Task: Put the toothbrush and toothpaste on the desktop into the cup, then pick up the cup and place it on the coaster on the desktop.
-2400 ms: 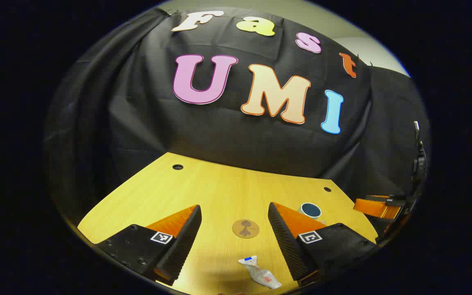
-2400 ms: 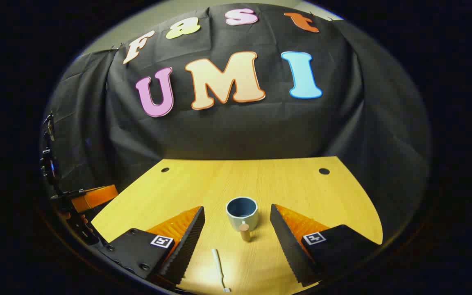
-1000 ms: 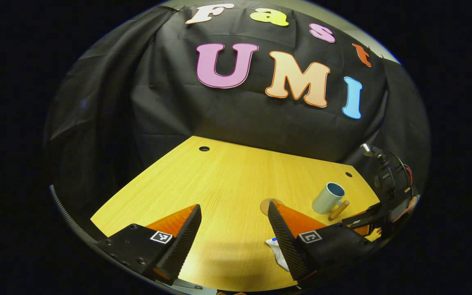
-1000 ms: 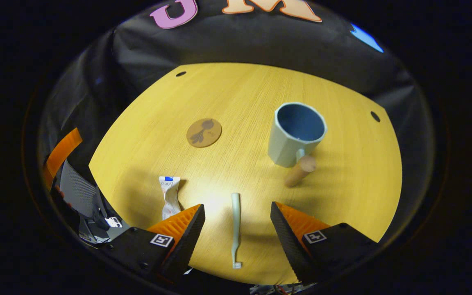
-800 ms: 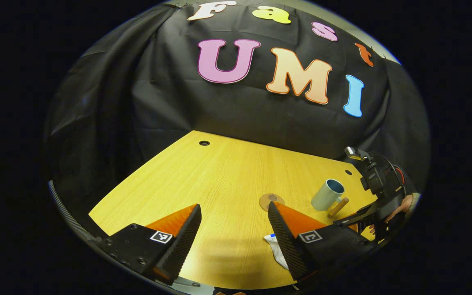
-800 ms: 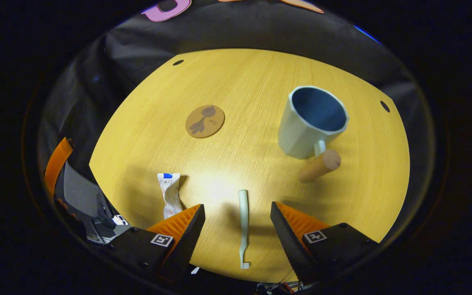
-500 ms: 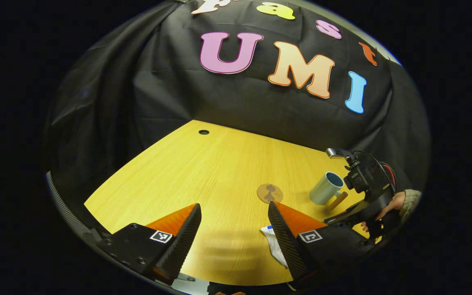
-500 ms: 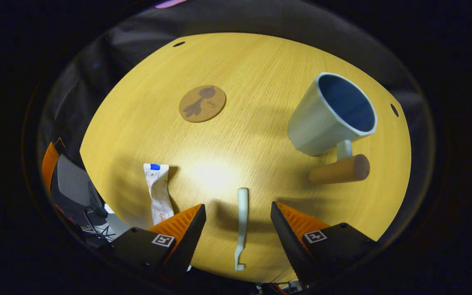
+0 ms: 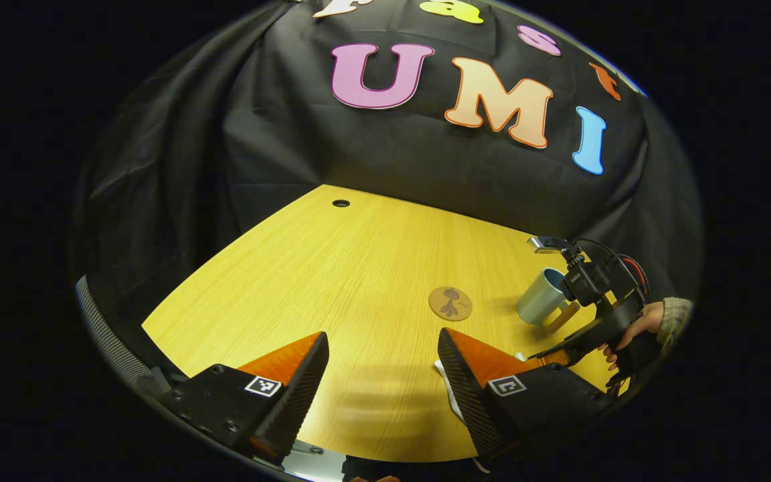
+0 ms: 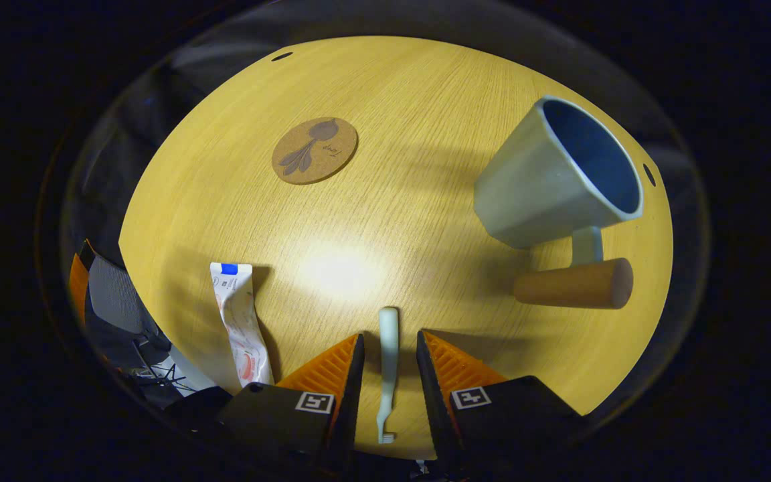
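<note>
- right gripper [image 10: 389, 361]: fingers narrowed from a wide gap half a second ago to a slim one astride the toothbrush [image 10: 387, 365]; a sliver of desk shows on each side of the handle, so the jaws are nearly together but, by appearance, not yet pressing on it.
- toothbrush: lies flat on the desktop [image 10: 392, 167], handle pointing away from the camera, bristle head nearest the lens and between the finger roots.
- toothpaste [image 10: 241, 325]: flat on the desktop just beside the right gripper's left finger, not touched; in the left gripper view its pale end [image 9: 449, 395] peeks out beside that gripper's right-hand finger.
- cup [image 10: 556, 184]: upright near the far right of the desktop, blue inside with nothing in it, its wooden handle [image 10: 573, 283] turned toward the camera (the fisheye makes it seem to lean).
- coaster [image 10: 314, 150]: round cork disc, bare, well apart from the cup.
- left gripper [image 9: 379, 388]: fingers wide apart, hovering above the desktop and holding nothing.
- person's hand [image 9: 633, 328]: seen in the left gripper view holding the right gripper low by the cup.
- meaning of the change: the grasp on the toothbrush is judged to be in its closing phase; both items are outside the cup, so the task is at its first step.
</note>
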Demonstrator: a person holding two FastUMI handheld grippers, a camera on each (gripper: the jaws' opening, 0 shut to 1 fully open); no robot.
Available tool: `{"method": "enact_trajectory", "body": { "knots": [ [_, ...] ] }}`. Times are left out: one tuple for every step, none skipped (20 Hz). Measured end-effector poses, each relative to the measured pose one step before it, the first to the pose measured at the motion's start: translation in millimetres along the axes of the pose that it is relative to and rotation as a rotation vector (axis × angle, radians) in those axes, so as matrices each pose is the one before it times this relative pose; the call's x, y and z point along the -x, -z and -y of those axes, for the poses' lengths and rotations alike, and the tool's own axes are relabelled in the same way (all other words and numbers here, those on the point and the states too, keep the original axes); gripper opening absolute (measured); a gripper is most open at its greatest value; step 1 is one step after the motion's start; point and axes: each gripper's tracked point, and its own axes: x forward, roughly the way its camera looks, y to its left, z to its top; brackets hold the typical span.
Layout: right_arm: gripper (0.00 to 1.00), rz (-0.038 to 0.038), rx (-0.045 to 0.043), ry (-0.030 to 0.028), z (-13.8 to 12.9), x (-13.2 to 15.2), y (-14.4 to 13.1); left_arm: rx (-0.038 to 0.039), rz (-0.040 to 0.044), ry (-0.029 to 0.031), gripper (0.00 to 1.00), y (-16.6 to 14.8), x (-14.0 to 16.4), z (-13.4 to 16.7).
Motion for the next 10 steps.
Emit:
{"method": "enact_trajectory", "body": {
  "knots": [
    [0.36, -0.00450, -0.00009, 0.00552, -0.62, 0.99, 1.01, -0.00270, -0.00248, -0.00228, 0.95, -0.48, 0.70, -0.96],
    [0.27, -0.00237, 0.00268, 0.00105, -0.46, -1.83, 0.46, -0.00469, -0.00125, -0.00179, 0.96, 0.90, -1.06, -0.18],
    [0.21, -0.00437, 0.00088, -0.00202, -0.75, -0.83, 0.58, -0.00413, 0.00096, -0.00167, 0.96, -1.37, -0.83, -0.53],
    [0.20, 0.00169, 0.00603, 0.00697, 1.02, 0.00, -0.06, -0.00276, 0.00123, 0.00084, 0.96, -0.49, -0.18, -1.17],
    [0.21, -0.00132, -0.00175, 0.00288, 1.26, 1.68, -0.59, -0.00158, -0.00181, 0.00073, 0.95, -0.73, -0.31, -0.10],
    [0.18, -0.00192, 0.00309, 0.00177, -0.16, -1.42, 0.58, -0.00105, -0.00391, 0.00103, 0.95, 1.54, -1.28, 1.52],
    [0.17, -0.00348, 0.00307, 0.00065, -0.30, -0.11, 0.70, 0.00030, -0.00273, 0.00285, 0.95, -0.49, -1.40, 0.86],
    [0.17, -0.00189, -0.00345, 0.00029, -0.60, 1.40, 0.01, 0.00026, -0.00429, 0.00427, 0.95, 1.40, -0.56, 1.57],
    [0.13, -0.00060, 0.00368, 0.00039, 0.49, -1.07, -0.19, -0.00018, -0.00620, 0.00407, 0.95, 0.31, -0.03, 2.06],
    [0.13, 0.00002, 0.00493, -0.00420, -0.10, -0.61, 0.53, -0.00050, -0.01082, 0.00389, 0.95, 1.99, -0.60, 2.02]
  ]
}}
